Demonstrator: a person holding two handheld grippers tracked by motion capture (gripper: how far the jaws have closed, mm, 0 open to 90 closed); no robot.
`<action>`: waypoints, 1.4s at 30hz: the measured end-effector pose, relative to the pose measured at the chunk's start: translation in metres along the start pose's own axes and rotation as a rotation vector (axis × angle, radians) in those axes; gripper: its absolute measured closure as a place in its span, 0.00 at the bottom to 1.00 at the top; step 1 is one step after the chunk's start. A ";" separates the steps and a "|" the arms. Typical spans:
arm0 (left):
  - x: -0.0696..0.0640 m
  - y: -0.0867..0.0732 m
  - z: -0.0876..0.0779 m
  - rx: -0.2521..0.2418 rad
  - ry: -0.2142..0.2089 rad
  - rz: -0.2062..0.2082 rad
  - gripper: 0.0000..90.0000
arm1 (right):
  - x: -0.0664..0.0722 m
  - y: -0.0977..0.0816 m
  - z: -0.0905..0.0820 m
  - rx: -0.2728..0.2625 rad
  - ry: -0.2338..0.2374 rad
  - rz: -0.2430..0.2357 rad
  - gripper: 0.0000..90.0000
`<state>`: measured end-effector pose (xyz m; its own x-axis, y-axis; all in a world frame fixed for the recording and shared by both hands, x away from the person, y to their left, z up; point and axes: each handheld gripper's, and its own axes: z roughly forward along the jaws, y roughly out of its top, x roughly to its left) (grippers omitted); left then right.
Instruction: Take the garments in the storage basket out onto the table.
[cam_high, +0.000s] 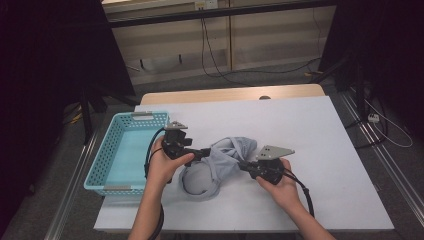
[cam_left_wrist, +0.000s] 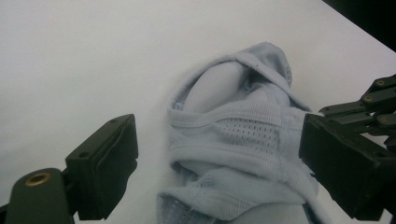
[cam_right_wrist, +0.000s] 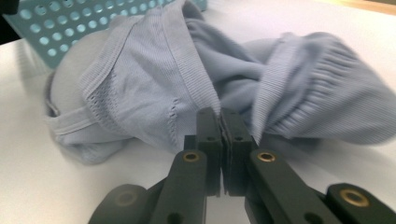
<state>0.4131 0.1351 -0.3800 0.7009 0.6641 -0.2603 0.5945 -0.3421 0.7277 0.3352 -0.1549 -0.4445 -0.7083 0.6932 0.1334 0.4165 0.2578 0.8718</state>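
Observation:
A crumpled light grey-blue ribbed garment (cam_high: 220, 161) lies on the white table (cam_high: 315, 145), between the two hand-held grippers. My left gripper (cam_high: 204, 152) points at it from the left with its jaws wide apart. In the left gripper view the garment (cam_left_wrist: 233, 140) lies between the spread jaws of that gripper (cam_left_wrist: 219, 140), and neither pad presses on it. My right gripper (cam_high: 241, 164) comes in from the right. Seen from the right gripper (cam_right_wrist: 220, 114), the two jaws stand together, pinched on a fold of the garment (cam_right_wrist: 154, 88).
A light blue perforated basket (cam_high: 112, 160) stands at the table's left edge, just behind the left hand, and its wall (cam_right_wrist: 70, 28) rises behind the garment. The right gripper's linkage (cam_left_wrist: 378, 93) reaches in at the far side of the cloth. Dark stands and cables surround the table.

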 end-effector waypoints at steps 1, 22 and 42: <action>0.001 0.000 0.000 0.000 0.003 0.001 0.14 | -0.002 0.000 -0.002 -0.002 -0.005 0.006 0.98; 0.002 -0.005 0.009 0.026 0.006 -0.007 0.15 | -0.032 -0.011 -0.043 -0.038 -0.077 0.080 0.98; 0.005 -0.006 0.011 0.033 0.027 -0.010 0.16 | 0.005 0.008 -0.027 -0.063 -0.078 0.007 0.45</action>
<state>0.4175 0.1333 -0.3932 0.6840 0.6853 -0.2500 0.6146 -0.3568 0.7035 0.3198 -0.1670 -0.4239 -0.6576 0.7461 0.1046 0.3830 0.2115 0.8992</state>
